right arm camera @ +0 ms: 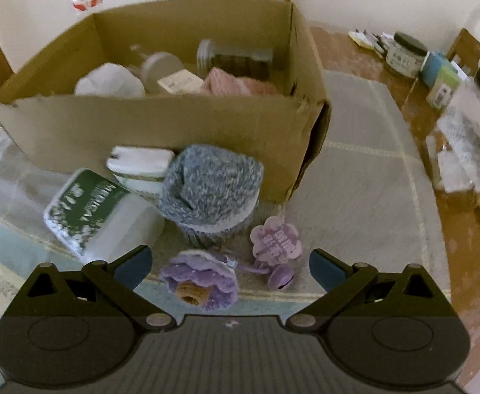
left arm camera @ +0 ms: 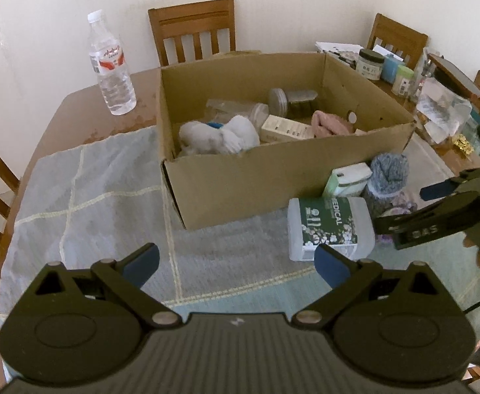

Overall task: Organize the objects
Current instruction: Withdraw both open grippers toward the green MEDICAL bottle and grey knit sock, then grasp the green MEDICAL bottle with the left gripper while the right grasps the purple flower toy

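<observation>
A cardboard box (left arm camera: 240,180) (right arm camera: 161,131) stands on the grey cloth and holds a white cloth (left arm camera: 217,138), jars, a small carton and a pink knit piece (left arm camera: 331,123). In front of it lie a plastic "MEDICAL" container (left arm camera: 330,226) (right arm camera: 98,213), a small green-white box (left arm camera: 348,179) (right arm camera: 141,167), a grey-blue knit roll (left arm camera: 387,174) (right arm camera: 210,187) and a purple crochet charm (right arm camera: 200,282) with a flower tag (right arm camera: 276,239). My left gripper (left arm camera: 236,262) is open, low over the cloth. My right gripper (right arm camera: 228,264) (left arm camera: 404,207) is open just above the purple charm.
A water bottle (left arm camera: 111,65) stands at the table's far left. Jars and packets (left arm camera: 387,65) (right arm camera: 437,75) crowd the far right. Wooden chairs (left arm camera: 194,29) ring the table. Bare cloth (left arm camera: 92,190) lies left of the box.
</observation>
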The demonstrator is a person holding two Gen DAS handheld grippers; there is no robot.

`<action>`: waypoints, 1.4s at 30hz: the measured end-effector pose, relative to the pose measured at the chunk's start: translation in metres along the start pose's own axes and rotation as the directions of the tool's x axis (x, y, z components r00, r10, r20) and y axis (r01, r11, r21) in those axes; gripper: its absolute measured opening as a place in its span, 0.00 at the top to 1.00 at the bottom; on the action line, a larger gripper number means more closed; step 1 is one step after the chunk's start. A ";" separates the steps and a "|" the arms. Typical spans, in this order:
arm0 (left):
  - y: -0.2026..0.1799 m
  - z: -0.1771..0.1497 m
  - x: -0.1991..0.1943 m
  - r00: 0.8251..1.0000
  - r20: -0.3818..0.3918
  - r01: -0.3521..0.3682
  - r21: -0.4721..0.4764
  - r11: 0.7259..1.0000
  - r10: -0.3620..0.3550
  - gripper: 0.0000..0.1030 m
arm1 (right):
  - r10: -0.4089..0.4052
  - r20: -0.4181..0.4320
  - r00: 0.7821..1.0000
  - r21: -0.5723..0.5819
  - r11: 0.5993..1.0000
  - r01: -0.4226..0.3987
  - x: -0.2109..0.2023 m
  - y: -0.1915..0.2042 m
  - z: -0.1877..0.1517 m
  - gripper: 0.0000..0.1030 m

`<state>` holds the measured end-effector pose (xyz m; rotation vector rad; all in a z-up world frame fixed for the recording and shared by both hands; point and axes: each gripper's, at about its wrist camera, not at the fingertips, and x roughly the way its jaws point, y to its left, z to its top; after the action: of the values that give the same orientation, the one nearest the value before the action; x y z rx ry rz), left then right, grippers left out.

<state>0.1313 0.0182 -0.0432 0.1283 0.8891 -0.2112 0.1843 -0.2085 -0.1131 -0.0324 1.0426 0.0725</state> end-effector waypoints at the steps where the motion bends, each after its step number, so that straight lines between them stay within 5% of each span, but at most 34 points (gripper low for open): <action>1: 0.000 0.000 0.001 1.000 -0.002 0.000 -0.004 1.000 0.000 0.03 | -0.009 -0.001 1.000 0.003 1.000 0.009 0.004 0.001 -0.001 0.00; 11: -0.012 0.002 0.010 0.999 -0.022 0.030 -0.001 1.000 -0.030 0.03 | -0.048 -0.002 0.999 0.016 0.999 0.048 0.014 -0.016 -0.014 0.00; 27: -0.063 0.011 0.055 0.988 -0.076 0.133 0.016 0.991 -0.132 0.03 | 0.002 0.056 0.998 -0.040 0.999 0.000 0.012 -0.044 -0.026 0.00; 38: -0.081 0.017 0.094 0.990 -0.101 0.101 0.023 0.995 -0.098 0.03 | 0.030 0.096 0.995 -0.080 0.997 -0.022 0.011 -0.046 -0.031 0.00; 42: -0.077 0.017 0.103 0.989 -0.115 0.098 -0.001 0.995 -0.097 0.10 | 0.029 0.105 0.994 -0.080 0.997 -0.021 0.012 -0.046 -0.032 0.00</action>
<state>0.1889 -0.0729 -0.1152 0.1020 1.0102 -0.2993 0.1665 -0.2555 -0.1398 -0.0863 0.9335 0.1367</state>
